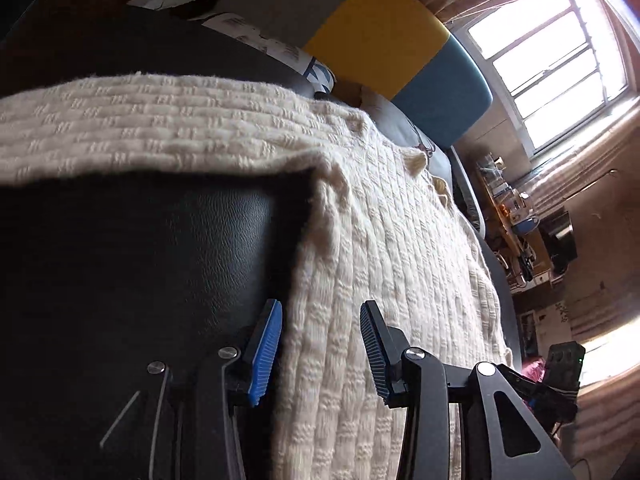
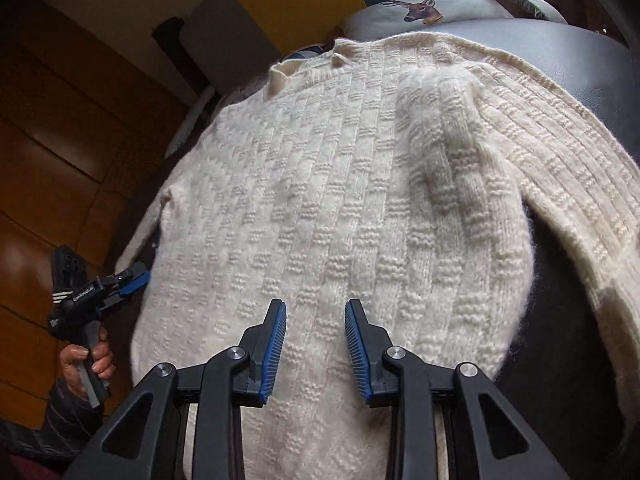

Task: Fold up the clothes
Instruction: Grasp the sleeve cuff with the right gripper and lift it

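Note:
A cream knit sweater (image 1: 380, 240) (image 2: 320, 200) lies spread flat on a black leather seat (image 1: 160, 260) (image 2: 560, 300). One sleeve (image 1: 140, 128) (image 2: 560, 152) stretches sideways from the shoulder. A raised fold (image 2: 440, 120) sits near that shoulder. My left gripper (image 1: 320, 308) is open, low over the sweater's side edge, one pad over leather and one over knit. The right wrist view shows it (image 2: 136, 278) at the sweater's left edge, held by a hand (image 2: 86, 360). My right gripper (image 2: 316, 306) is open above the lower body, nothing between its fingers.
A deer-print pillow (image 2: 420, 6) lies beyond the collar. Yellow and blue cushions (image 1: 380, 36) stand behind the seat. A bright window (image 1: 552, 60) and a cluttered shelf (image 1: 516, 216) lie to the right. Wooden panelling (image 2: 60, 140) runs along the left.

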